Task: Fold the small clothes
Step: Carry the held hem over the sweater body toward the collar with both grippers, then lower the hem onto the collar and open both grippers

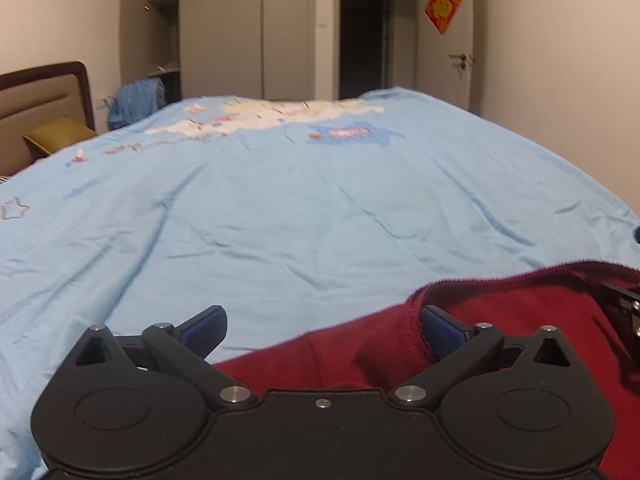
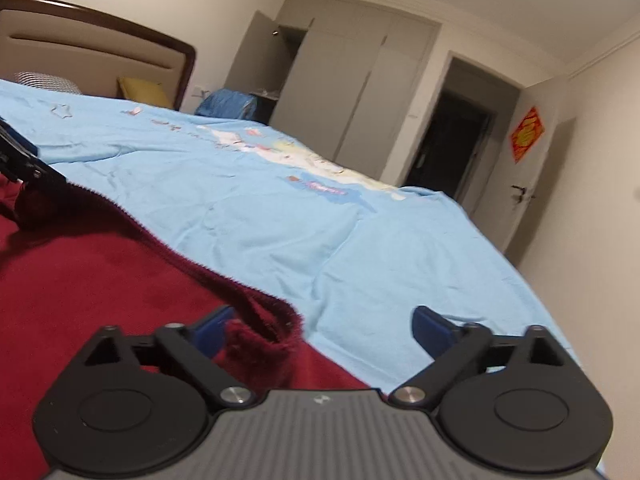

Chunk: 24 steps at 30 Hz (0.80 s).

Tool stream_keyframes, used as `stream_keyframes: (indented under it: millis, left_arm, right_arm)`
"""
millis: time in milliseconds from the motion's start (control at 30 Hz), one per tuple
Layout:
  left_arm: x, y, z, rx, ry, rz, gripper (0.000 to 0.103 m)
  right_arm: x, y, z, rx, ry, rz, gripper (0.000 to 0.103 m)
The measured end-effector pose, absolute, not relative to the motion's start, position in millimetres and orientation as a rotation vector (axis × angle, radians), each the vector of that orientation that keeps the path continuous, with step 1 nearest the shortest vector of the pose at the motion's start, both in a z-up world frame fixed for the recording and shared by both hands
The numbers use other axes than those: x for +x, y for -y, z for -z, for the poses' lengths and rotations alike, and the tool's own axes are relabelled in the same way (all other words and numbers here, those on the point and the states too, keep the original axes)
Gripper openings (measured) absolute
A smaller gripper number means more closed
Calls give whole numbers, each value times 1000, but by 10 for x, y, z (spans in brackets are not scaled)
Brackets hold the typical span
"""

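Nearest in the left wrist view, left gripper low over the bed, jaws spread wide and gripping nothing, with the blue right pad against the raised hem of the red garment and the left pad over bare sheet. Garment lying on the near part of the bed, filling the lower right of that view, its fuzzy edge running up and right toward the frame border, where part of the other tool shows. In the right wrist view, right gripper likewise open and holding nothing, straddling a curled corner of the garment: left pad at the cloth, right pad over sheet. Hem there crossing diagonally from upper left down to the jaws, red to the left, blue to the right. Beyond the hem, a broad stretch of wrinkled blue sheet, free of objects, with a printed patch further on. Right edge of the bed falling away near a pale wall. Farther back, headboard and yellow pillow to the left, a blue bundle past the far edge, grey wardrobe with one door ajar, dark doorway, and a door bearing a red diamond decoration.
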<state>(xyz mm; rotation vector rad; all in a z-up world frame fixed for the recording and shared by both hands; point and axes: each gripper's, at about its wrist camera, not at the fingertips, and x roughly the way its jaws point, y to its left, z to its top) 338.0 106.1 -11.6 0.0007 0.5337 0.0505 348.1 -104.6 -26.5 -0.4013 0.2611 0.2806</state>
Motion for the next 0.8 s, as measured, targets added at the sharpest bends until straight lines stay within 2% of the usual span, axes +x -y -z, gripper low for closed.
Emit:
stream_keyframes:
  millis: [267,467,800]
  left_arm:
    - [2861,-1029,23,54,-440,-86,102]
    - [2428,-894,120,56,-437,90,102]
    - [2518,-657,464,62,-609,363,102]
  right_arm:
    - [3102,1221,181,-402,-194,-216,103]
    - [2664,1287,208,-346,-271,-431,103]
    - [2324,1273,386,-280,-451,-743,103]
